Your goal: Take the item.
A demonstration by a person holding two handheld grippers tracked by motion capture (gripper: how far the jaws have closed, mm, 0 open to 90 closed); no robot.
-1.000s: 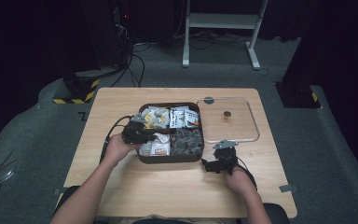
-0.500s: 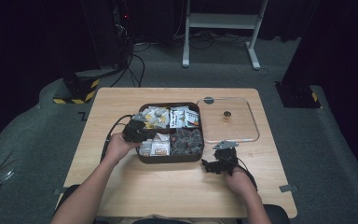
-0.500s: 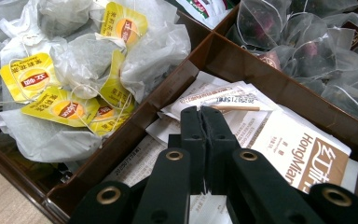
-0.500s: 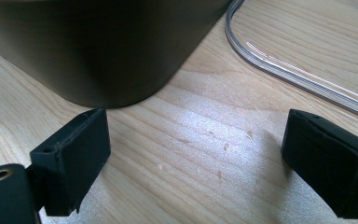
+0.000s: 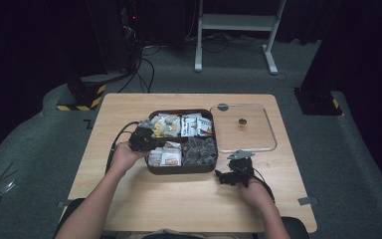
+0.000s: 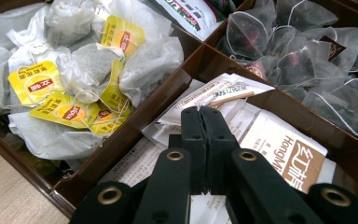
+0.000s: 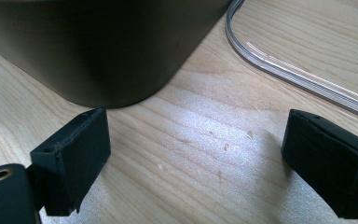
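The left gripper [image 6: 204, 140] hangs over the near-left compartment of the dark brown box [image 5: 181, 141] on the desk [image 5: 129, 194], its fingers [image 6: 193, 135] pressed together with nothing between them, just above the white paper sachets [image 6: 279, 144]. Beside them lie yellow-tagged tea bags [image 6: 70, 79] and mesh pyramid bags [image 6: 298, 56], each in a separate compartment. The right gripper [image 7: 196, 154] rests low near the box's corner, fingers [image 7: 74, 158] spread wide over bare wood, with the clear lid [image 5: 242, 128] just beyond.
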